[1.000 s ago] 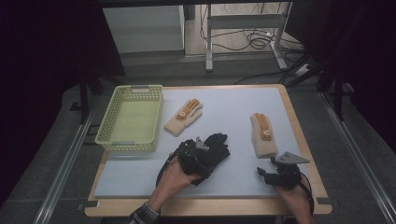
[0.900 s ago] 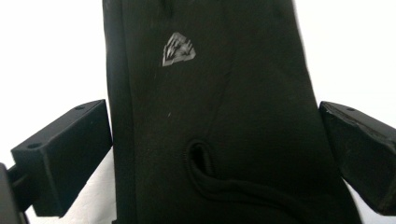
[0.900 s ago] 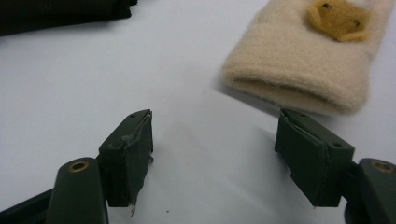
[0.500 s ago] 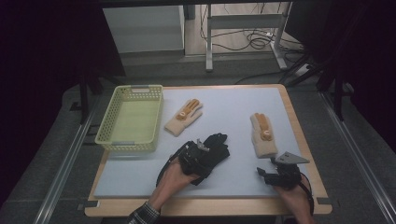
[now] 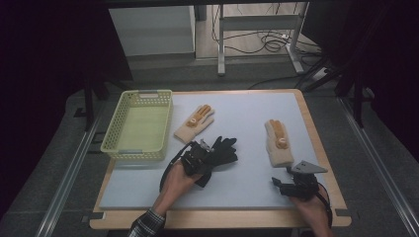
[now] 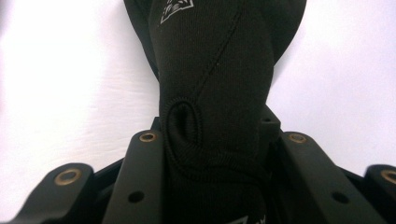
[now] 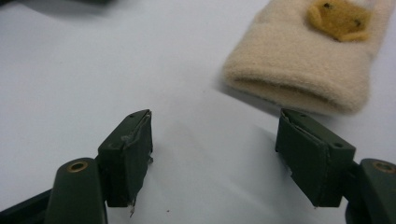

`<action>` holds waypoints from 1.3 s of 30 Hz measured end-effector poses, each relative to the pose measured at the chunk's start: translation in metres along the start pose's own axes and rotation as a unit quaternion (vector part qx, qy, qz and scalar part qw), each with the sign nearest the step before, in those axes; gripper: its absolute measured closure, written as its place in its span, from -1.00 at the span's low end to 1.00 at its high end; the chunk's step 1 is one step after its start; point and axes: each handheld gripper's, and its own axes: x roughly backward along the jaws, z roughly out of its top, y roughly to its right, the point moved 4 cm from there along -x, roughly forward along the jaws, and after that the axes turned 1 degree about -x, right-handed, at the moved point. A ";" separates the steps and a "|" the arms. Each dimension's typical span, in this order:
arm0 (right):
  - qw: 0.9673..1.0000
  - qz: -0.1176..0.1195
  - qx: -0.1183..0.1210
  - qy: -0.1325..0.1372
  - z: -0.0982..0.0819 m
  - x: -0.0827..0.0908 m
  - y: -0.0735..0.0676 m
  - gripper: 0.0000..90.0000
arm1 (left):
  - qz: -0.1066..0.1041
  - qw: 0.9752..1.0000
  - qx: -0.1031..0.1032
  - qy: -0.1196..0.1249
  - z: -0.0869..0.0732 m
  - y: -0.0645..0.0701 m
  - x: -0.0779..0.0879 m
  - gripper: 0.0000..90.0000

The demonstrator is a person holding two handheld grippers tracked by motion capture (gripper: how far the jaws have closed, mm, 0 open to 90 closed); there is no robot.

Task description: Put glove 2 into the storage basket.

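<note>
Black glove (image 6: 212, 79): pinched at the cuff by my left gripper (image 5: 197, 159).
Jaws just closed; fingers point far-right, basket (image 5: 111, 143) left; right gripper (image 7: 215, 154) spread.

Two cream gloves (image 5: 194, 123), one black glove (image 5: 222, 151), one yellow basket (image 5: 140, 150), two hand-held grippers (image 5: 197, 159).

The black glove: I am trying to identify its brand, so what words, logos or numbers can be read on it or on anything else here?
No readable words or numbers anywhere.
Black glove: a small white angular emblem at the top edge of the left gripper view, cut off, no letters legible.
Black glove, bottom edge of the same view: a scrap of white print, too cropped to read.
Cream gloves and basket: no text.
</note>
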 end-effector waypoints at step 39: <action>1.000 0.002 0.001 0.002 0.000 0.000 0.000 -0.41 | 0.206 0.949 0.239 -0.012 -0.049 -0.237 0.117 0.40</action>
